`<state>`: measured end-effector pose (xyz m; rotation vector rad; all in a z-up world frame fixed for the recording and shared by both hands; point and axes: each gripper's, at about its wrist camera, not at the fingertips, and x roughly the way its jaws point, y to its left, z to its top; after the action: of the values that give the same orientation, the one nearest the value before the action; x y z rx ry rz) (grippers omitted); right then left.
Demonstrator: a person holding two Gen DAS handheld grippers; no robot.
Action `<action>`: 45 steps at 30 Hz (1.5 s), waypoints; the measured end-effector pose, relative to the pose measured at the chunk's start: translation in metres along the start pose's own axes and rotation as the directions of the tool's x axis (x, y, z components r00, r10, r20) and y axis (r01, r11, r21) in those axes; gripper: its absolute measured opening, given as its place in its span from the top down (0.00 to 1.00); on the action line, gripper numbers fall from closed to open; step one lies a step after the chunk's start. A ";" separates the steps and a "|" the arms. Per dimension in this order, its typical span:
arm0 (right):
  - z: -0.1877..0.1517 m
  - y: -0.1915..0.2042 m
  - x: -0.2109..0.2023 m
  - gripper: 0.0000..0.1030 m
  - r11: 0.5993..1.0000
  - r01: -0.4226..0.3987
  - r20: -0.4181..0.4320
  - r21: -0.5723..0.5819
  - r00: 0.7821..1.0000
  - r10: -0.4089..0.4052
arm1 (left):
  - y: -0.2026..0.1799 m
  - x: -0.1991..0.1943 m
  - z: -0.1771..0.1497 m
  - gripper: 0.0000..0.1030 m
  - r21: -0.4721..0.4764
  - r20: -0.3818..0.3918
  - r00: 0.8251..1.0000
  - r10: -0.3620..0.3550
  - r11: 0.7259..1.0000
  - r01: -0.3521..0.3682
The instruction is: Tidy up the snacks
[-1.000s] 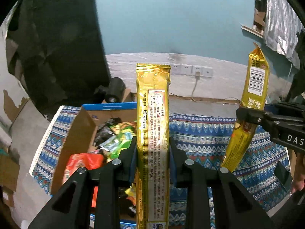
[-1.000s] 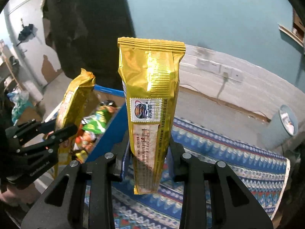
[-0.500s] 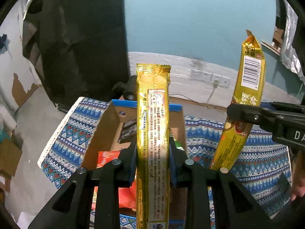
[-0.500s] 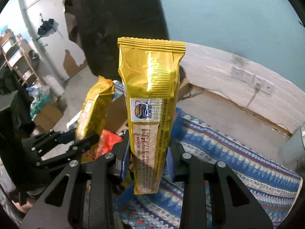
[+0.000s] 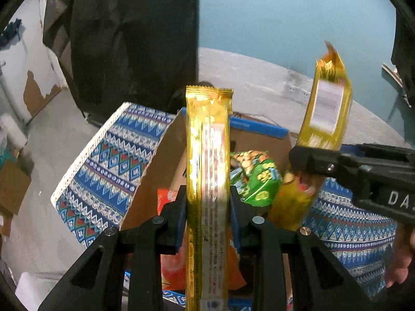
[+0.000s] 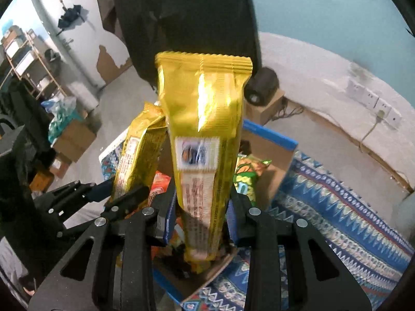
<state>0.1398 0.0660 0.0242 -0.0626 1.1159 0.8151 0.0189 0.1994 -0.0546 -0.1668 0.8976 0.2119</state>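
Each gripper, left (image 5: 207, 207) and right (image 6: 199, 215), is clamped on an upright gold pack (image 5: 208, 171) (image 6: 205, 140) above the box (image 5: 155, 171) (already holding several snacks). Both packs remain to be dropped in.

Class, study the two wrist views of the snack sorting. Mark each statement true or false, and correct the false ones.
1. The left gripper is shut on a gold packet. True.
2. The right gripper is open and holds nothing. False: it is shut on a second gold packet.
3. The cardboard box already holds a green bag and an orange bag. True.
4. The box stands on bare wood. False: it stands on a blue patterned cloth.
5. Both packets lie flat in the box. False: both are held upright over it.
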 end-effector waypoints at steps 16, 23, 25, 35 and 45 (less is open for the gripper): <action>-0.005 -0.003 -0.015 0.33 0.999 0.022 0.022 0.032 0.999 -0.023 | 0.013 -0.022 -0.007 0.21 0.005 0.039 0.994 0.097 0.995 -0.098; -0.013 -0.009 -0.037 0.26 0.998 0.065 0.046 0.024 0.997 -0.066 | 0.009 -0.041 -0.006 0.15 0.017 0.071 0.990 0.119 0.993 -0.120; -0.016 -0.010 -0.044 0.25 0.997 0.075 0.053 0.022 0.996 -0.076 | 0.006 -0.045 -0.005 0.15 0.021 0.082 0.989 0.123 0.992 -0.125; -0.033 -0.015 -0.071 0.23 0.993 0.119 0.078 0.012 0.990 -0.120 | -0.002 -0.061 -0.010 0.13 0.041 0.096 0.988 0.120 0.991 -0.125; -0.052 -0.020 -0.090 0.23 0.992 0.123 0.092 0.030 0.988 -0.125 | -0.009 -0.082 -0.013 0.01 0.060 0.158 0.981 0.117 0.990 -0.128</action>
<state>0.0946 -0.0199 0.0658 -0.0720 1.0225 0.6861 -0.0382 0.1790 0.0032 -0.0295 0.7608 0.3034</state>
